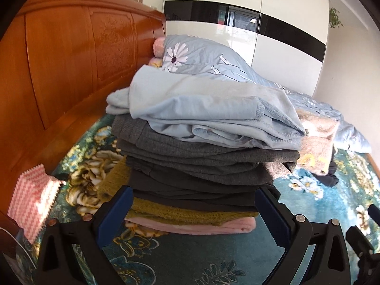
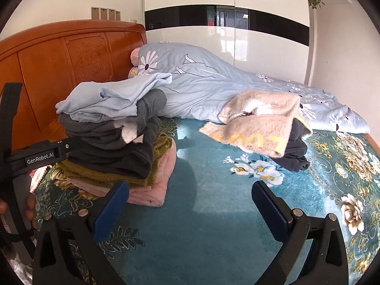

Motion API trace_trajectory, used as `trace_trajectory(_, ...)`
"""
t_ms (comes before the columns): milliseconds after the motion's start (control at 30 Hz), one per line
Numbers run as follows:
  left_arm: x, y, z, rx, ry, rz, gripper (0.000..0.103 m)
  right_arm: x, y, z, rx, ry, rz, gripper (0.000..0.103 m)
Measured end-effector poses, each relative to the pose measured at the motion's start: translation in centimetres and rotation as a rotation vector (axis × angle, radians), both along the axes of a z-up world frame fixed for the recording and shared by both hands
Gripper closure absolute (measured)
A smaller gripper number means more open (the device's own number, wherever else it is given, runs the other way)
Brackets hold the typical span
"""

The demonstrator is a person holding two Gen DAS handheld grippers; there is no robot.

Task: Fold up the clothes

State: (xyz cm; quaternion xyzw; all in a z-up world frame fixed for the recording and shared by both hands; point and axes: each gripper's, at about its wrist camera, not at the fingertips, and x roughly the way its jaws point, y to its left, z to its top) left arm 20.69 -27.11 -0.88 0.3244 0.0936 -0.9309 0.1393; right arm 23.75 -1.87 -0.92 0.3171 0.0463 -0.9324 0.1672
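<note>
Teal floral bedspread [image 2: 209,213] below wooden headboard [image 2: 59,54], glossy white wardrobe [image 2: 261,42] behind

folded stack [image 2: 114,142]: lt-blue top, greys, olive, pink base | unfolded: beige sweater [image 2: 258,123] over dk garment [image 2: 294,152]

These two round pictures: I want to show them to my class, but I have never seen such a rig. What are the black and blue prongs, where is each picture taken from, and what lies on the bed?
A person holds a two-finger gripper in each hand, with a wide-angle camera on each looking along its fingers. The blue-padded prongs are those fingers. One picture comes from the left gripper, the other from the right gripper. Both are open and hold nothing. On the bed cover stands a stack of folded clothes, light blue on top. The left gripper's fingers flank its base. To the right lies an unfolded beige garment over a dark one. Behind is a quilt.
</note>
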Motion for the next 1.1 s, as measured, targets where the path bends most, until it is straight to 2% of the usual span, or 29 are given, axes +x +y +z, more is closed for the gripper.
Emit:
trace_trajectory(133, 0.1, 0.7, -0.2, -0.031, -0.005, 0.049, 0.000, -0.3, 1.5, -0.7, -0.034, -0.018, -0.001, 0.000)
trace_trajectory(267, -0.2, 1.5, -0.7, -0.071, -0.056, 0.066, 0.000, -0.4, 1.7, -0.6, -0.096, 0.000, 0.022, 0.000)
trace_trajectory(467, -0.2, 2.7, -1.9, -0.136, -0.127, 0.118, 0.000, -0.6, 0.9, -1.2, -0.098, -0.006, 0.080, 0.000)
trace_trajectory(700, -0.6, 1.9, -3.2, -0.079, -0.202, 0.165, 0.000, -0.5, 0.6, -1.5, -0.092, -0.005, 0.112, 0.000)
trace_trajectory(1100, -0.5, 2.6, -3.2, -0.079, -0.223, 0.164, 0.000, -0.2, 0.4, -1.6, -0.082, -0.010, 0.140, 0.000)
